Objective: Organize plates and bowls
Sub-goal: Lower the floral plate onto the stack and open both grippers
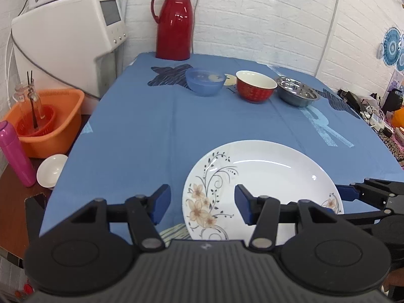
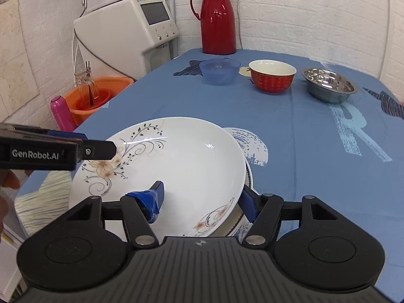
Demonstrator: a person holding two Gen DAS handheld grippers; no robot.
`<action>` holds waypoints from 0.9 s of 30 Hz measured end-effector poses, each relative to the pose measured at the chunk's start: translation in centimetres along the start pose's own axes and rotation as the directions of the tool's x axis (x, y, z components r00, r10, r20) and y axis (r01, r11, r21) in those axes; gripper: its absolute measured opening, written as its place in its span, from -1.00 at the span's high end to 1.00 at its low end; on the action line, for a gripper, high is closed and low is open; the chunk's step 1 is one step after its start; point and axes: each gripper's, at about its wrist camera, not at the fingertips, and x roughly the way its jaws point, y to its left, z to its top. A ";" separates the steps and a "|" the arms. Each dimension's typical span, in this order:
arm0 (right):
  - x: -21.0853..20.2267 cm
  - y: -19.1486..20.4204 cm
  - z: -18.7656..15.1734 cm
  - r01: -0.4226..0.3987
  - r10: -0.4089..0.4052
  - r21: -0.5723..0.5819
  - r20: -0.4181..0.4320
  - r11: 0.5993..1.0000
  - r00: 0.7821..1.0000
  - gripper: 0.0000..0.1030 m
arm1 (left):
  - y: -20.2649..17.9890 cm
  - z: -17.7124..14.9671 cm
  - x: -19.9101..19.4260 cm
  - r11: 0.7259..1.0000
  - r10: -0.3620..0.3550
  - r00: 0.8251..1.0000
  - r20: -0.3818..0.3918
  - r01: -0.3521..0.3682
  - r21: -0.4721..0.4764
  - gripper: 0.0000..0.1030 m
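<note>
1. Left wrist view, handling. The left gripper [image 1: 202, 204] is hovering low with its tongs spread wide. One tong is hanging over the cloth [image 1: 141, 131] and the other over the plate [image 1: 265, 169], so the near left rim is lying between them, unpinched. Likely step: steadying or seating the plate. Advice: be squeezing only once the rim is deep between the pads, keeping the plate level.

2. Left wrist view, item. The plate is lying at the near edge of the table. It is white and glossy, showing brown flowers and dark scrolling stems along its left side and a smaller sprig at the right.

3. Left wrist view, remainder. A blue bowl [image 1: 205, 82], red bowl [image 1: 255, 85] and steel bowl [image 1: 295, 91] are standing in a row at the far side, well apart from the plate.

4. Right wrist view, handling. The right gripper [image 2: 202, 202] is also spread, straddling the plate's right rim without clamping it. Glazed ware is probably slipping easily, so a slow release is advisable.

5. Right wrist view, item. The plate is sitting tilted on a second plate [image 2: 248, 176], whose patterned rim is peeking out at the right. Centring the two is likely remaining.
</note>
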 end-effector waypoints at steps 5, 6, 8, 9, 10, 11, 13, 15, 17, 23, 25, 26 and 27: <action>-0.2 0.1 0.0 0.055 -0.055 -0.014 -0.002 0.998 0.998 0.01 | -0.3 0.1 -0.1 1.000 -0.001 1.000 0.000 0.001 -0.006 -0.04; -0.1 0.0 -0.1 0.047 -0.047 -0.004 -0.002 0.999 0.999 0.01 | -0.4 0.1 -0.2 1.000 -0.002 1.000 0.004 0.002 -0.003 -0.05; -0.2 -0.3 -0.1 0.042 -0.042 0.013 -0.001 0.999 0.999 0.01 | -0.5 0.1 -0.3 1.000 -0.002 1.000 0.005 0.002 0.002 -0.06; -0.2 -0.3 -0.1 0.041 -0.041 0.010 -0.007 0.999 0.999 0.01 | -0.6 0.1 -0.4 1.000 -0.002 1.000 0.007 0.002 0.006 -0.06; -0.2 -0.3 -0.1 0.041 -0.041 0.007 -0.008 0.999 0.999 0.01 | -0.7 0.1 -0.4 1.000 -0.002 1.000 0.008 0.002 0.008 -0.08; 0.0 -0.1 -0.2 0.044 -0.044 -0.003 -0.012 0.999 0.999 0.00 | -0.8 0.1 -0.4 1.000 -0.001 1.000 0.007 0.001 0.009 -0.08; 0.5 0.6 -0.3 0.062 -0.066 -0.090 -0.039 0.994 0.997 -0.01 | -0.9 0.2 -0.3 1.000 0.002 1.000 0.003 -0.002 0.013 -0.08; 0.4 0.5 -0.3 0.065 -0.070 -0.115 -0.042 0.991 0.997 0.00 | -1.1 0.0 -0.5 1.000 0.000 1.000 0.005 0.000 0.011 -0.09; -0.5 -0.5 0.1 0.049 -0.049 -0.067 -0.005 0.997 0.999 0.03 | -0.9 -0.1 -0.8 1.000 -0.001 1.000 0.006 0.001 0.002 -0.10; -4.1 -2.9 0.8 0.076 -0.078 0.024 0.119 0.997 0.990 0.02 | -0.5 0.6 -1.0 0.998 -0.021 1.000 -0.006 0.020 -0.057 -0.13; -4.5 -4.1 0.7 0.048 -0.059 0.094 0.113 0.994 0.992 0.01 | -0.9 1.1 -0.9 0.997 -0.034 0.999 -0.016 0.033 -0.066 -0.15; -4.5 -4.6 0.6 0.040 -0.053 0.129 0.099 0.991 0.994 0.01 | -1.2 1.4 -0.9 0.997 -0.038 0.999 -0.019 0.037 -0.067 -0.15; -4.3 -5.1 0.6 0.036 -0.050 0.165 0.079 0.986 0.996 0.01 | -1.6 1.5 -0.9 0.997 -0.040 0.999 -0.020 0.039 -0.066 -0.17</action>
